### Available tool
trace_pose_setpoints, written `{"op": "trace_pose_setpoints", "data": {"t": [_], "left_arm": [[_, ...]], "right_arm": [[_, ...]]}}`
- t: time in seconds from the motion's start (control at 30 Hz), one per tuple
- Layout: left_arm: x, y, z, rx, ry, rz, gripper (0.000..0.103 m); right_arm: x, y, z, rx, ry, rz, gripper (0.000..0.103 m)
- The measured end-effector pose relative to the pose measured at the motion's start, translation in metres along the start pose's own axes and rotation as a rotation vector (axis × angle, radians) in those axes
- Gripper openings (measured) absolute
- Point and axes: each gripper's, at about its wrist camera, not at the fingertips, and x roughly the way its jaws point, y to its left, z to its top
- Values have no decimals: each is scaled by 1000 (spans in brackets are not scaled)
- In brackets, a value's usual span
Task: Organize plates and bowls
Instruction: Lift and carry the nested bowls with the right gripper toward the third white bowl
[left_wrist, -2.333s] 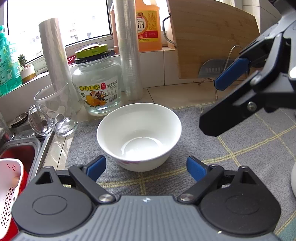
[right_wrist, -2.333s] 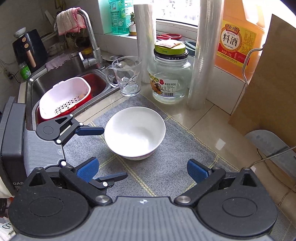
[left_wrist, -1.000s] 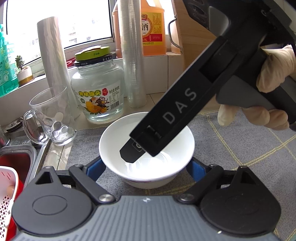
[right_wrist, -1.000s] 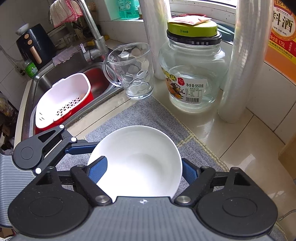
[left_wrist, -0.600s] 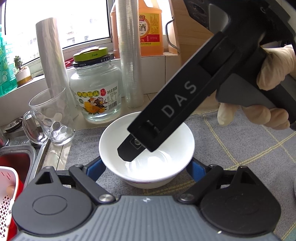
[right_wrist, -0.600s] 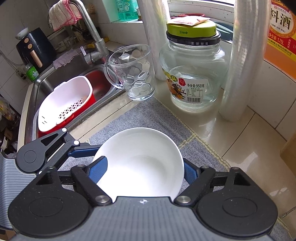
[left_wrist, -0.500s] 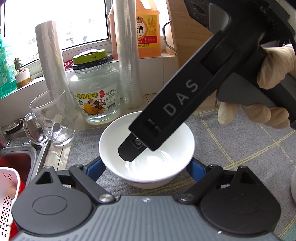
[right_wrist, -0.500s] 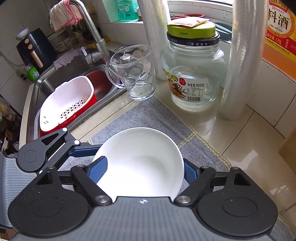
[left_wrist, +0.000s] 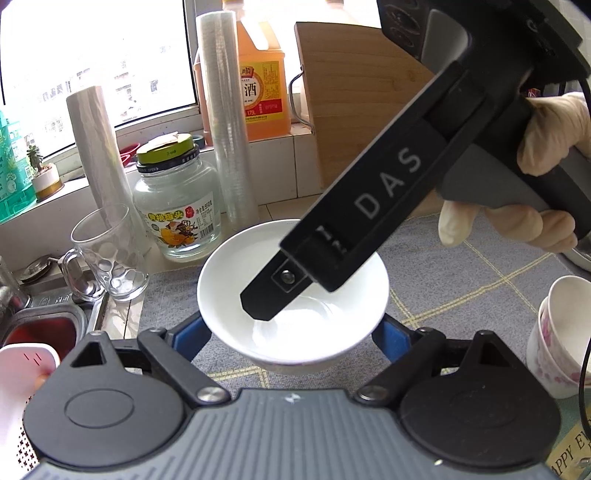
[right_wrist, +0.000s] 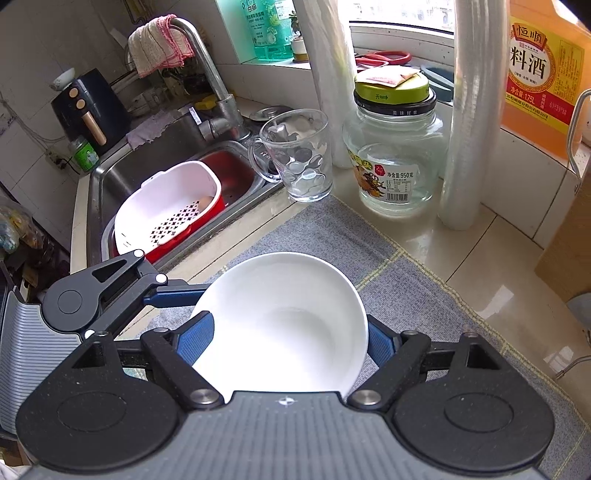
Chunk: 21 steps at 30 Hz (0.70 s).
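Left wrist view: the white bowl (left_wrist: 295, 314) sits pinched between the blue pads of the left gripper (left_wrist: 293, 334), one pad on each side of its wall, above the grey checked mat (left_wrist: 461, 280). The right gripper's black finger dips across the bowl from the far right, with a gloved hand (left_wrist: 532, 192) on its handle. A stack of floral bowls (left_wrist: 557, 343) waits at the right edge, so I'd guess that's where this one goes. Task looks barely started: one bowl in hand, nothing stacked yet.

Compared with two seconds back, the bowl was sitting free on the mat with both grippers clear of it.

Right wrist view: right gripper (right_wrist: 284, 341) also clamps the same bowl, pads on both sides. Glass mug (right_wrist: 299, 158) and jar (right_wrist: 395, 147) stand far behind; they've slid further off than a second ago, like the bowl's being lifted.
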Motion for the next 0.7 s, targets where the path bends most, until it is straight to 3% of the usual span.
{"op": "trace_pose_setpoints", "data": {"t": [0.7], "left_arm": [[-57, -44, -10, 58, 3, -70, 92]], "right_arm": [[-58, 36, -55, 46, -23, -20, 89]]}}
